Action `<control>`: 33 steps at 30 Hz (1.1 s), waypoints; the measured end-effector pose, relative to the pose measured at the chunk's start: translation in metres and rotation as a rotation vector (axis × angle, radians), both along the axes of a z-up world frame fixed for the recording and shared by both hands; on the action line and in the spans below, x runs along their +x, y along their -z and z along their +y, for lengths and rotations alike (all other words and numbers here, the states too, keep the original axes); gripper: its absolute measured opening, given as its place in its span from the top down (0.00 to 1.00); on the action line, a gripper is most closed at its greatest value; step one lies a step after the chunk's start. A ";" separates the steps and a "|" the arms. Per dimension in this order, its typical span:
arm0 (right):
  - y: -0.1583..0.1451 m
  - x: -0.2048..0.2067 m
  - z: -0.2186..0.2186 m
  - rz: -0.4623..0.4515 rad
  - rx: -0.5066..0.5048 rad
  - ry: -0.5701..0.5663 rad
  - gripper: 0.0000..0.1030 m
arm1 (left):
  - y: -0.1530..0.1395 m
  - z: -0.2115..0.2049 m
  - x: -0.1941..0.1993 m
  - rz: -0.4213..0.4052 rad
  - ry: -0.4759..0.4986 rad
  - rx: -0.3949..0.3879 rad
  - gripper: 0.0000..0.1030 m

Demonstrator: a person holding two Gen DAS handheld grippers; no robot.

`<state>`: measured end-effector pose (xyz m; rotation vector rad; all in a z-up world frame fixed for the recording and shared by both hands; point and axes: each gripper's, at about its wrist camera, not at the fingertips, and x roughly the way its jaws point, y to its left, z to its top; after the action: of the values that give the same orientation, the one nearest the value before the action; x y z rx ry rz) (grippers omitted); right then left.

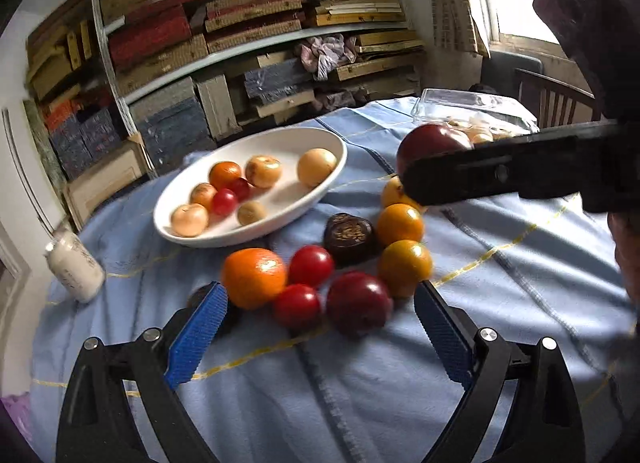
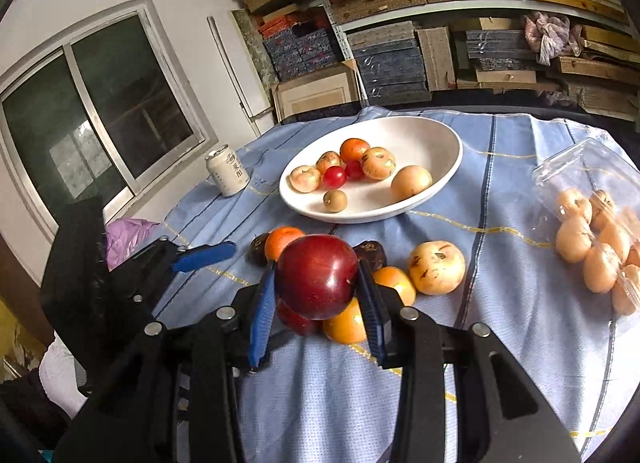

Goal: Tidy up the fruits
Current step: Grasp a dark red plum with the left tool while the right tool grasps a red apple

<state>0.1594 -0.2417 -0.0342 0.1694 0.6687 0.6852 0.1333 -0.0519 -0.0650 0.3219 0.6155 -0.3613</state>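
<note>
My right gripper (image 2: 316, 263) is shut on a dark red apple (image 2: 316, 277) and holds it above the fruit on the blue cloth. The left wrist view shows that apple (image 1: 428, 141) at the right, gripped by a black finger (image 1: 480, 171). My left gripper (image 1: 320, 289) stands wide open, low over the loose cluster: an orange (image 1: 254, 277), two red tomatoes (image 1: 311, 265), another dark red apple (image 1: 358, 303), yellow-orange fruits (image 1: 404, 267) and a dark brown fruit (image 1: 350, 237). Nothing sits between its pads. The white oval bowl (image 1: 288, 199) (image 2: 420, 139) behind holds several small fruits.
A white can (image 1: 76, 267) (image 2: 228, 171) stands near the table's left edge. A clear plastic box (image 2: 592, 231) (image 1: 472, 111) of pale fruits lies at the right. A pale apple (image 2: 436, 267) rests on the cloth. Shelves of boxes fill the back wall; a wooden chair (image 1: 552, 99) stands beyond.
</note>
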 end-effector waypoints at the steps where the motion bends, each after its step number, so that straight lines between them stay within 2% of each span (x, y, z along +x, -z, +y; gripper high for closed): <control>1: 0.000 -0.001 -0.002 0.001 0.001 0.001 0.63 | 0.001 0.001 0.004 0.028 0.005 -0.031 0.08; 3: 0.000 -0.001 -0.003 0.002 0.004 0.004 0.63 | 0.005 0.002 0.014 0.096 0.012 -0.072 0.08; 5: -0.001 -0.002 -0.005 0.002 0.009 0.006 0.63 | 0.010 0.002 0.022 0.149 0.013 -0.091 0.17; 7: -0.001 -0.002 -0.006 0.003 0.011 0.004 0.63 | 0.012 0.004 0.025 0.169 0.005 -0.100 0.22; 10: 0.000 -0.003 -0.005 0.005 0.008 -0.004 0.63 | 0.012 0.004 0.027 0.167 0.005 -0.111 0.25; 15: 0.000 -0.002 -0.006 0.009 0.007 -0.003 0.63 | 0.012 0.000 0.022 0.153 0.022 -0.088 0.32; 19: 0.001 0.000 -0.005 0.012 0.005 -0.006 0.63 | 0.006 0.001 0.016 0.153 0.061 -0.116 0.53; 20: 0.001 0.000 -0.006 0.012 0.005 -0.006 0.63 | 0.005 0.000 0.014 0.165 0.078 -0.130 0.55; 24: 0.001 -0.001 -0.006 0.012 0.006 -0.002 0.63 | 0.008 -0.008 0.008 0.162 0.109 -0.100 0.56; 26: 0.001 0.000 -0.007 0.013 0.008 -0.001 0.63 | 0.011 -0.011 0.005 0.186 0.130 -0.099 0.55; 29: 0.001 0.000 -0.007 0.015 0.006 -0.001 0.63 | 0.021 -0.017 0.004 0.190 0.113 -0.030 0.56; 31: 0.001 -0.001 -0.006 0.013 0.005 -0.004 0.63 | 0.029 -0.014 0.016 0.271 0.102 -0.054 0.56; 33: 0.002 -0.001 -0.006 0.012 0.003 -0.005 0.63 | 0.027 -0.009 0.023 0.277 0.086 -0.105 0.56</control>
<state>0.1583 -0.2481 -0.0358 0.1749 0.6798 0.6907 0.1562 -0.0605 -0.0919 0.1993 0.8526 -0.5236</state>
